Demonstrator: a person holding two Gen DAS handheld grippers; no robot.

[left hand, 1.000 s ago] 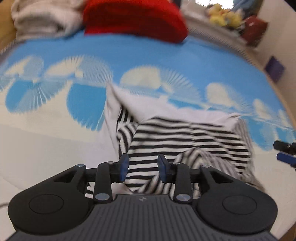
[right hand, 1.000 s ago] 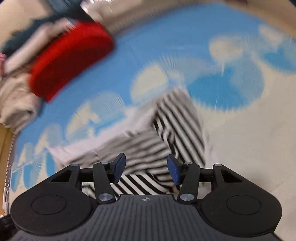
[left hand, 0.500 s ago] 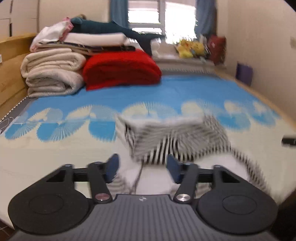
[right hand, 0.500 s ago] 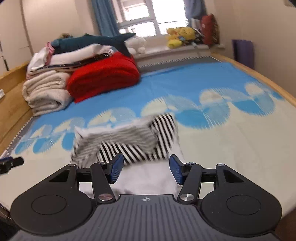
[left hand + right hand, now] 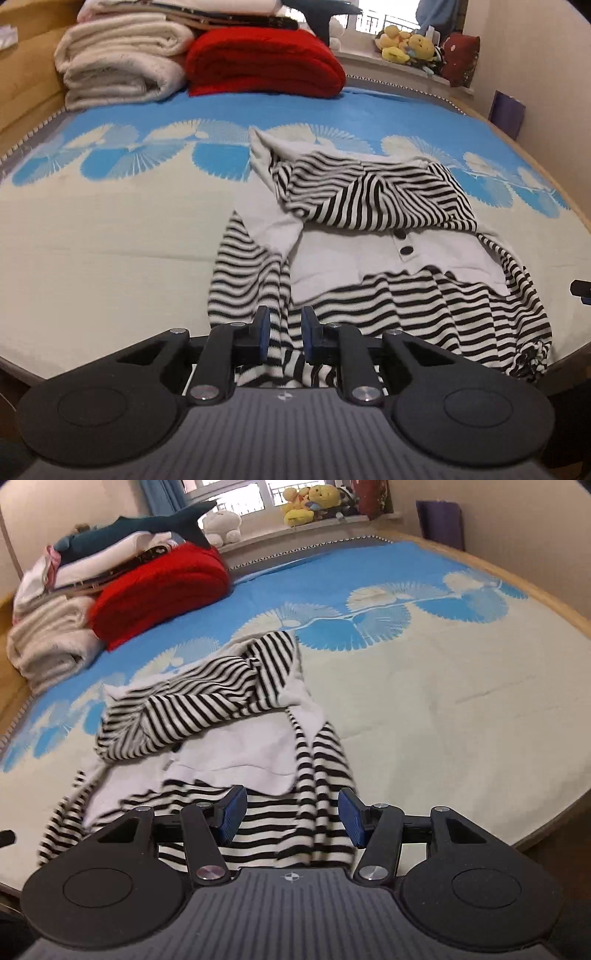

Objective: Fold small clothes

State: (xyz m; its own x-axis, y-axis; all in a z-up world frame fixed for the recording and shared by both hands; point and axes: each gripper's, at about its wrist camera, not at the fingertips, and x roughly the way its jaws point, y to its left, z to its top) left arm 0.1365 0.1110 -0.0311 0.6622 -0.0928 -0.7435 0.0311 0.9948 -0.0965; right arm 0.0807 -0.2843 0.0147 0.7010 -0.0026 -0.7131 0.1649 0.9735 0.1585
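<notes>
Now left tool (image 5: 284, 330), jaws closing, around striped garment (image 5: 373, 199) hem.

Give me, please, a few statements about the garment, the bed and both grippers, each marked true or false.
1. The garment is black-and-white striped with a white panel. True.
2. The garment hangs in the air, clear of the bed. False: it lies crumpled on the bed.
3. A red blanket lies folded at the far end of the bed. True.
4. The right gripper is clamped shut on a sock. False: its jaws stand wide apart above the garment's striped hem.
5. The left gripper has striped fabric between its jaws. True: they are closing.
</notes>
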